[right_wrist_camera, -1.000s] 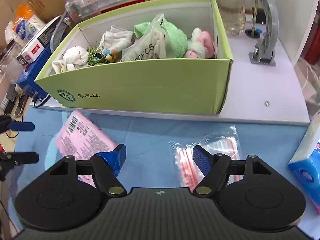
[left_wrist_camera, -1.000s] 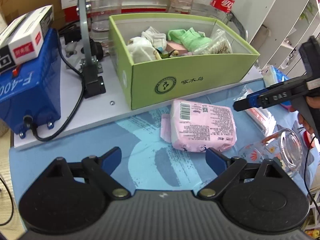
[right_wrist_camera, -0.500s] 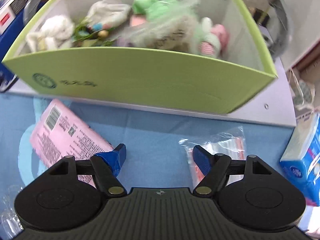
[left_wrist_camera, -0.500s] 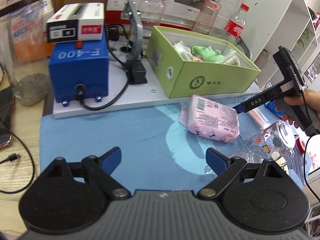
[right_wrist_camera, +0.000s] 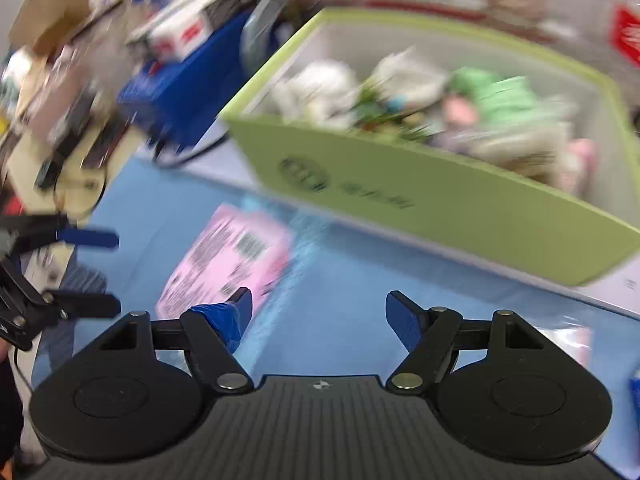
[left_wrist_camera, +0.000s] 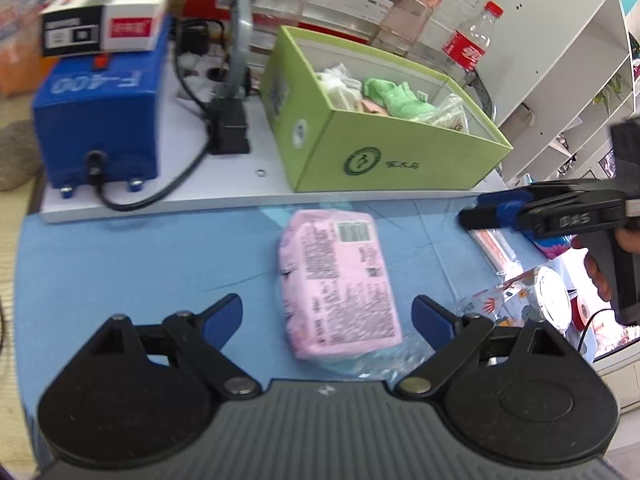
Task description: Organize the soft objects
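Note:
A pink soft pack (left_wrist_camera: 340, 280) lies on the blue mat (left_wrist_camera: 120, 280), right in front of my open, empty left gripper (left_wrist_camera: 328, 316). The same pack (right_wrist_camera: 232, 256) shows left of my open, empty right gripper (right_wrist_camera: 318, 312), whose view is blurred. The green box (left_wrist_camera: 400, 160) behind the pack holds socks and other soft items (left_wrist_camera: 396, 100); it also shows in the right wrist view (right_wrist_camera: 440, 200). The right gripper (left_wrist_camera: 496, 210) appears at the right of the left wrist view, and the left gripper (right_wrist_camera: 86, 268) at the left of the right wrist view.
A blue F-400 machine (left_wrist_camera: 96, 120) with a cable stands on the white board (left_wrist_camera: 160, 204) left of the box. A glass cup (left_wrist_camera: 532, 300) and a plastic bag (left_wrist_camera: 496, 246) lie at the mat's right. Bottles (left_wrist_camera: 468, 44) and white shelves (left_wrist_camera: 568, 60) stand behind.
My left gripper has come in behind the pink pack, which now lies between its fingers' line. My right gripper has swung left, away from the plastic bag toward the pack.

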The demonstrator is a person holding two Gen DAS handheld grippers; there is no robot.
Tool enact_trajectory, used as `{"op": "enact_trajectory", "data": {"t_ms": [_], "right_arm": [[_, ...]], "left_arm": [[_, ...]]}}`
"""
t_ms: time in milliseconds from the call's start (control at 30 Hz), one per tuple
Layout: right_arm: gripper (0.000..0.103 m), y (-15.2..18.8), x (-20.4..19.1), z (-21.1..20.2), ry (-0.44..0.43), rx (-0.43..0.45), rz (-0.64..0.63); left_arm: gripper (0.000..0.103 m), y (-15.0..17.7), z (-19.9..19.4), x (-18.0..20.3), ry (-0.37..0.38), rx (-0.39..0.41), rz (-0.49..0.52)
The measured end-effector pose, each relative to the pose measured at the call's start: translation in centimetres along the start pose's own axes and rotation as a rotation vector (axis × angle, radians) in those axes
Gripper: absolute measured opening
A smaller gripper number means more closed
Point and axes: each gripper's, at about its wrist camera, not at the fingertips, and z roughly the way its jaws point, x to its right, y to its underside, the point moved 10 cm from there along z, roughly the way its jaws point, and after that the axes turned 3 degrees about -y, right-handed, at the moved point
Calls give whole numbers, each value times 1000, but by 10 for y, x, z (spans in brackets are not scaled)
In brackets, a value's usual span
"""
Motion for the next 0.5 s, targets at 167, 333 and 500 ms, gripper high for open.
{"op": "enact_trajectory", "data": {"t_ms": [167, 333, 500], "right_arm": [[60, 16, 69, -59, 69, 256, 168], [60, 60, 128, -73, 111, 342, 300], [60, 89, 149, -67, 51, 365, 344]], "left_arm": [[93, -12, 35, 20, -43, -66, 35], [93, -17, 66, 23, -168, -116, 81], [93, -9, 84, 17, -281, -152, 130]]}}
